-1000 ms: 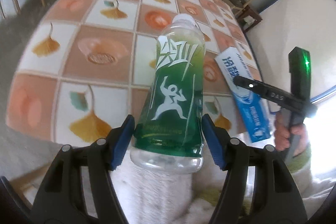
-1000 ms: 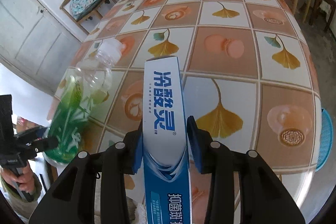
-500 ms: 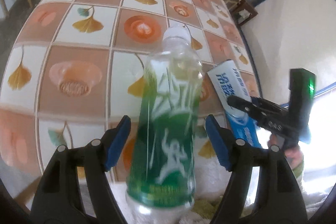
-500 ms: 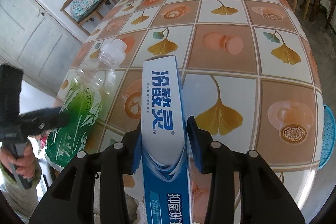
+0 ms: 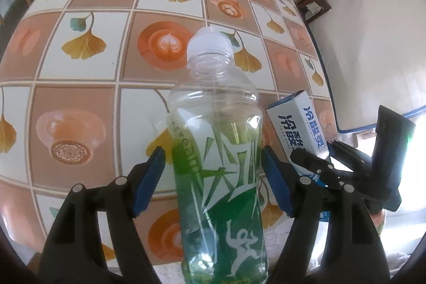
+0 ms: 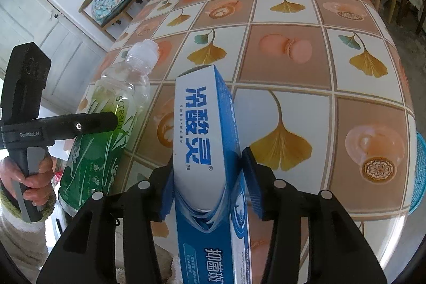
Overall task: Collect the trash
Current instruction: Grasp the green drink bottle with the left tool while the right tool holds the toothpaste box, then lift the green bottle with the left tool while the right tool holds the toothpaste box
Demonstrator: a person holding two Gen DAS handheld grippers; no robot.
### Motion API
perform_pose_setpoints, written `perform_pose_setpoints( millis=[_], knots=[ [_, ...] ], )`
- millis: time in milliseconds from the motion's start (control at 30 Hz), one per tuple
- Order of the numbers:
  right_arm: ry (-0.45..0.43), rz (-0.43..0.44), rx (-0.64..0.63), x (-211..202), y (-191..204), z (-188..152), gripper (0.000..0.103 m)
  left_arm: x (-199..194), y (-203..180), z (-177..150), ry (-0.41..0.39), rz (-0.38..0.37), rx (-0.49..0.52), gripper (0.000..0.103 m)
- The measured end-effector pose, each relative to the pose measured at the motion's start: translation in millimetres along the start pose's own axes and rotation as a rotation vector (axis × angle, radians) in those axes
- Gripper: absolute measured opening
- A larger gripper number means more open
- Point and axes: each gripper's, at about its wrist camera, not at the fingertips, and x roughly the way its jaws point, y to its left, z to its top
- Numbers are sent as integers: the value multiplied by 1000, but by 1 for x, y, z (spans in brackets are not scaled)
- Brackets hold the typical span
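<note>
1. One green-labelled plastic bottle point(image 5: 221, 172) stands between the left gripper's point(image 5: 213, 177) pads, jaws just widened, gaps visible.
2. One blue toothpaste box point(image 6: 207, 151) sits between the right gripper's point(image 6: 207, 180) just-widened jaws, right pad clear.
3. Both are over the table's near edge; ginkgo-patterned tablecloth point(image 6: 306, 49); wooden chairs beyond.

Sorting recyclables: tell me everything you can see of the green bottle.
The bottle is clear plastic with a white cap and a green label bearing white lettering and a figure. It looks empty and is tilted over the table edge, between the left gripper's fingers, which have just been opening and look clear of it.
</note>
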Motion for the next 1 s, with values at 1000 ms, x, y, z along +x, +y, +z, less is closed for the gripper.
perform_pose_setpoints(
  millis=[1000],
  knots=[
    [10,-1,1,-4,0,4,47,-21,-10,-29,-195,33,61,61]
  ],
)
